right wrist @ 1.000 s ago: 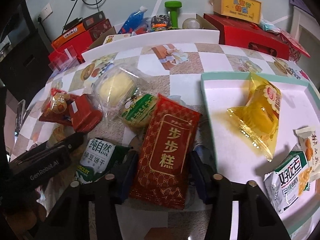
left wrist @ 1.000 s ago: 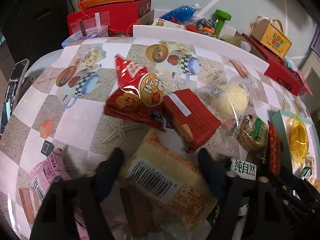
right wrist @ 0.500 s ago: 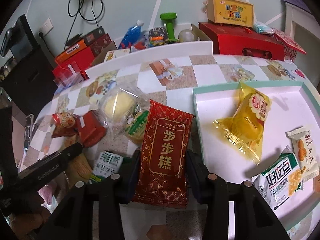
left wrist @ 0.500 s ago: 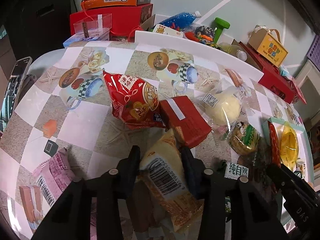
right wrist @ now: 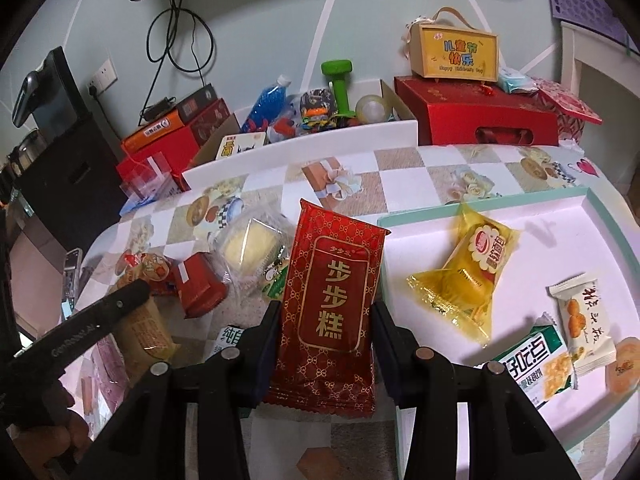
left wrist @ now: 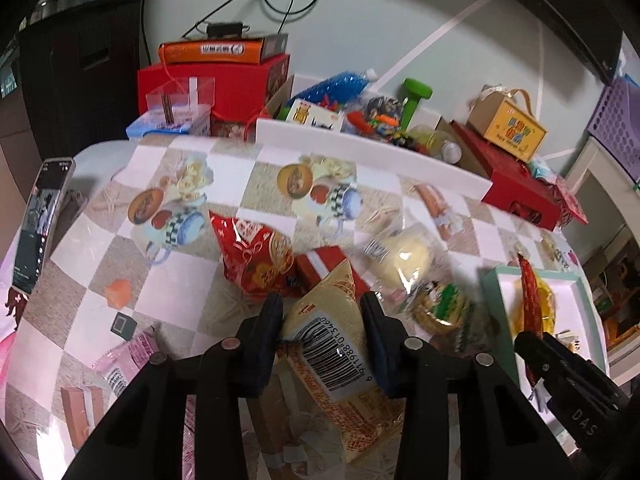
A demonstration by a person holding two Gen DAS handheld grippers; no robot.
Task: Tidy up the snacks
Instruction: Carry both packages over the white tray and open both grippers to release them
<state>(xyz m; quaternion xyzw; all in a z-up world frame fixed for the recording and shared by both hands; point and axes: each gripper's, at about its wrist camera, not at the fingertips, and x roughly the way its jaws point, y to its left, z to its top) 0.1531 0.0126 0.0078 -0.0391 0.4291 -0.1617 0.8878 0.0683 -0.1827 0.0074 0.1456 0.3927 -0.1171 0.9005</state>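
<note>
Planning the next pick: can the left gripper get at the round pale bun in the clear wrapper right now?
Probably not yet: the left gripper is shut on the tan barcode packet. The pale bun itself lies uncovered just beyond, so the path looks free once that packet is dropped.

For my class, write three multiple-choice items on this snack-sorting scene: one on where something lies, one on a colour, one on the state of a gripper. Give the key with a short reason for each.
1. Where does the yellow packet lie?
A. in the white tray
B. on the red gift box
C. on the floor

2. What colour is the dumbbell behind the table?
A. blue
B. green
C. pink

3. What is the right gripper doing?
A. standing open over a bare table
B. shut on a red packet
C. shut on a bottle

Key:
1 A, the yellow packet rests on the tray's white floor inside its green rim.
2 B, it stands bright green among the clutter by the wall.
3 B, both fingers press the red packet's sides.
</note>
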